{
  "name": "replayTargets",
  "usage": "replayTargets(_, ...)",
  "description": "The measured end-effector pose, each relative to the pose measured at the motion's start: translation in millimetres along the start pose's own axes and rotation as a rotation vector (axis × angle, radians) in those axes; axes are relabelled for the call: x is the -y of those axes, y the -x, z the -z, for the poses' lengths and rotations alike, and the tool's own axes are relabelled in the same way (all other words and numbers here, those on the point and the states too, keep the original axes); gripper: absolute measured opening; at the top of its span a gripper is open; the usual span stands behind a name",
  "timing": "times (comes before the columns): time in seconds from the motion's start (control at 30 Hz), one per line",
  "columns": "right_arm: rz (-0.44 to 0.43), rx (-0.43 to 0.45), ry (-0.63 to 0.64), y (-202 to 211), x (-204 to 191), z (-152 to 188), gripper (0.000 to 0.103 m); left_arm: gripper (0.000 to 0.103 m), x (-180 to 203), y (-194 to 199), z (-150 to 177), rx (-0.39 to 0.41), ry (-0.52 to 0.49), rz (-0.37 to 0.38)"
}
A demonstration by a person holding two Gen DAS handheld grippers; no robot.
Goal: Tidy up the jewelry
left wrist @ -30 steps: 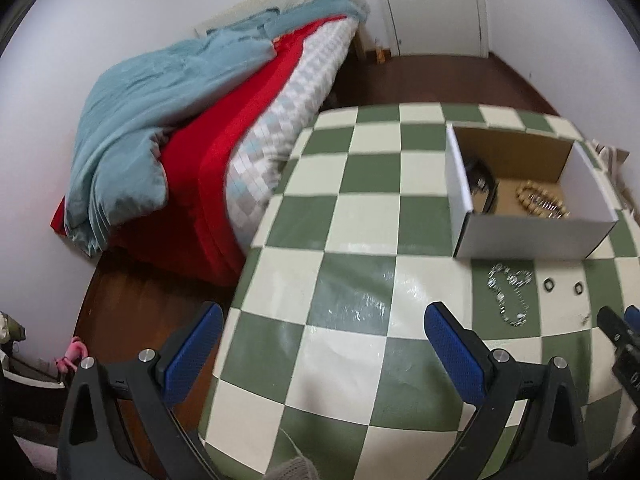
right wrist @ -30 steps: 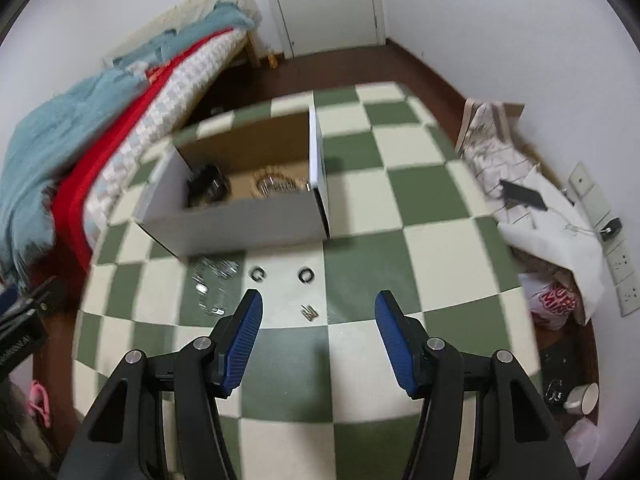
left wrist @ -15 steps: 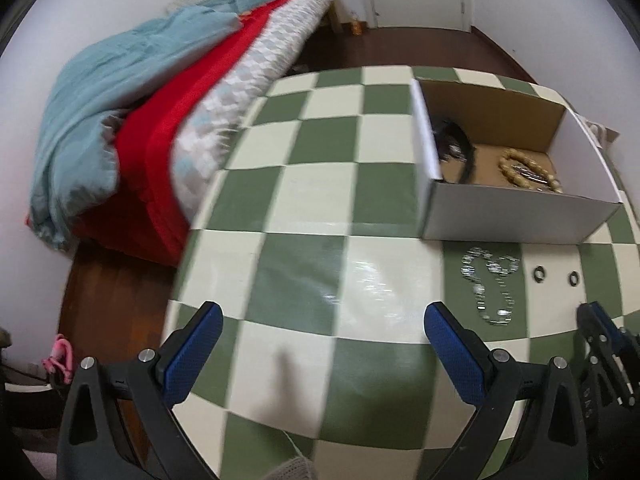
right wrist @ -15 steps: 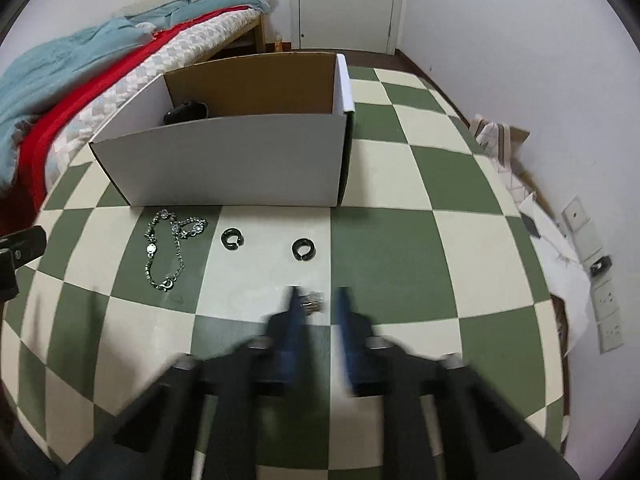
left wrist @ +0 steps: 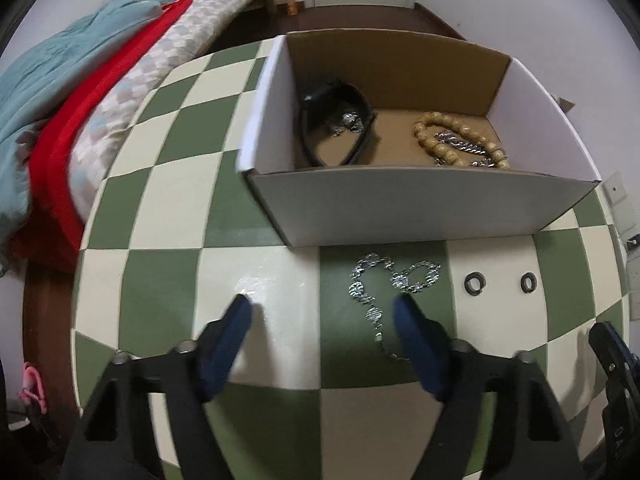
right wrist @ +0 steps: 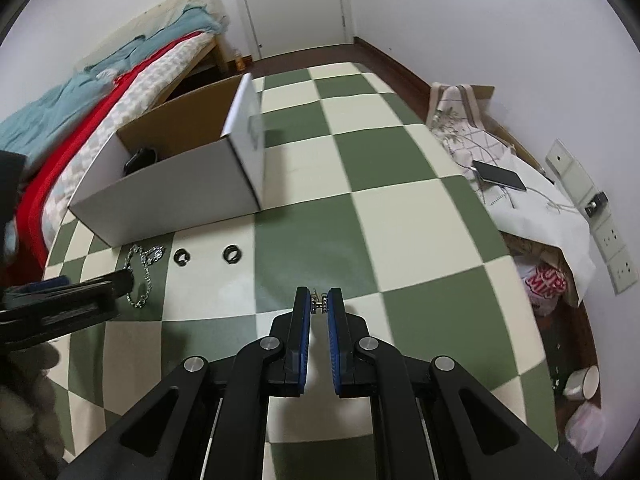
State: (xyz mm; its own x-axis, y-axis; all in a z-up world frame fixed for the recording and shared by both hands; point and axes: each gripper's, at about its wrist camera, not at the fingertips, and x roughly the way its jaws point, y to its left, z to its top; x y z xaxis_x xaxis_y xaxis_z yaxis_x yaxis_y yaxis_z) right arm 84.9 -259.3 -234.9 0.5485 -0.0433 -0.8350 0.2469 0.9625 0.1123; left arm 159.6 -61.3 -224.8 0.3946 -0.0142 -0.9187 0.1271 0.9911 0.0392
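Observation:
A white cardboard box stands on the green-and-cream checked table and holds a black band, a wooden bead bracelet and a silver chain. A silver chain bracelet lies in front of the box, with two dark rings to its right. My left gripper is open just short of the chain, its right finger beside it. My right gripper is shut on a small silver earring, held above the table.
A bed with red and teal covers lies left of the table. A phone rests on cloth-covered clutter to the right. The table edge drops to a wooden floor on the left. A closed door is at the back.
My left gripper has moved forward and right toward the chain and box, and has narrowed. My right gripper has closed on the small earring and lifted it off the table.

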Motion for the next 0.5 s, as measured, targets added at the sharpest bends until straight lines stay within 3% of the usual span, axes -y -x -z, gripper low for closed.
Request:
replayTargets(0.03,-0.002,0.001,-0.008,1,2,0,0.009,0.04,1,1,0,0.009,-0.007,0.042)
replayTargets(0.07,-0.004,0.001,-0.017,2,4,0,0.009,0.017,3,3,0,0.016,-0.017,0.057)
replayTargets(0.1,-0.008,0.004,-0.03,3,7,0,0.009,0.008,7,5,1,0.016,-0.042,0.051)
replayTargets(0.17,-0.017,0.006,-0.048,5,10,0,0.009,0.003,9,7,4,0.015,-0.065,0.059)
replayTargets(0.5,-0.049,0.022,-0.061,18,3,4,0.009,0.0,-26,31,50,-0.02,-0.006,0.126)
